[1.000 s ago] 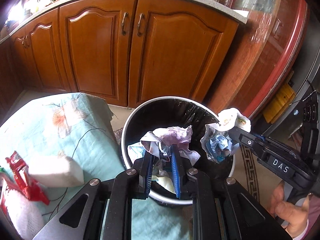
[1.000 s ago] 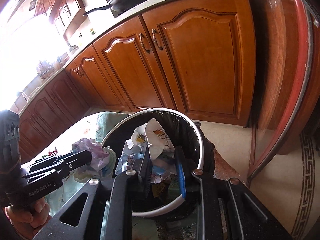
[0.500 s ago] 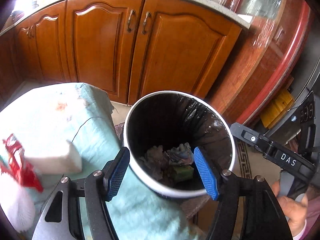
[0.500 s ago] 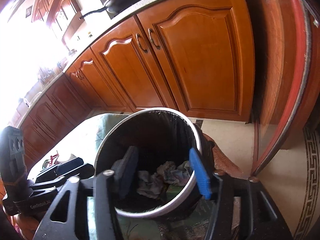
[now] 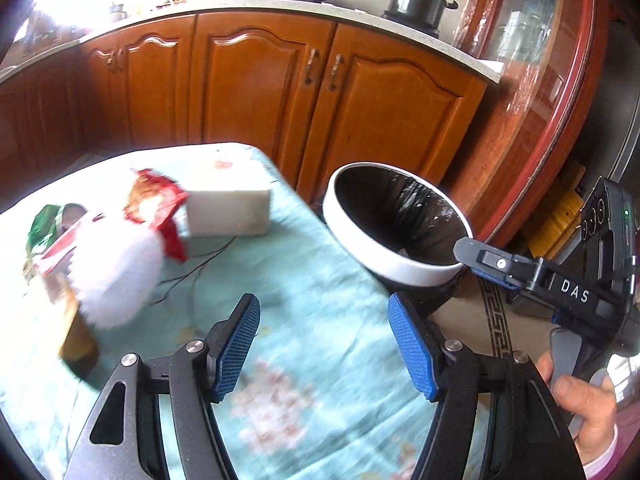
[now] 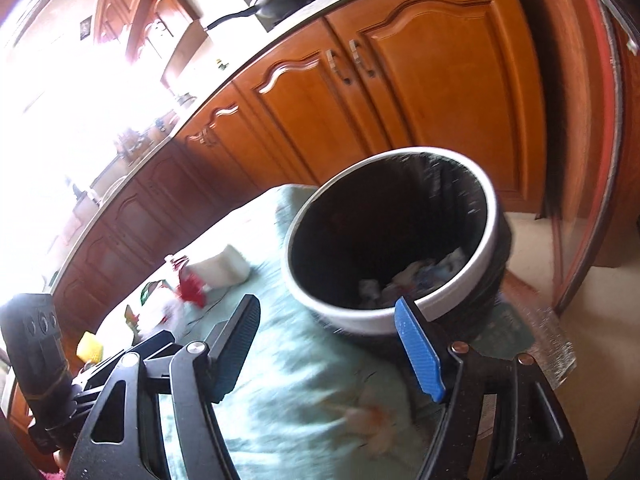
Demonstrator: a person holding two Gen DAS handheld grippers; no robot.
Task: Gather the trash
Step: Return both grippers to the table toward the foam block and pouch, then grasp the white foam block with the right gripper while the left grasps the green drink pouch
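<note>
A round white-rimmed bin point(image 5: 416, 270) with a black liner stands beside the table; crumpled paper trash point(image 6: 420, 276) lies inside it. On the teal tablecloth point(image 5: 320, 272) lie a red snack wrapper point(image 5: 154, 204), a white fluffy wad point(image 5: 116, 268), a green wrapper point(image 5: 44, 224) and a white block point(image 5: 230, 206). My left gripper point(image 5: 324, 346) is open and empty above the cloth, left of the bin. My right gripper point(image 6: 328, 350) is open and empty at the bin's near rim point(image 6: 360, 318); it also shows in the left wrist view point(image 5: 520, 272).
Wooden kitchen cabinets point(image 5: 280, 92) stand behind the table and bin. A curved red glass-fronted cabinet point(image 5: 552, 92) is at the right. A brown cup-like object point(image 5: 78, 336) stands on the cloth at the left. A patterned floor point(image 5: 494, 328) lies by the bin.
Both grippers let go of crumpled paper into the bin and opened. Both have since pulled back from the bin, the left swinging left over the table.
</note>
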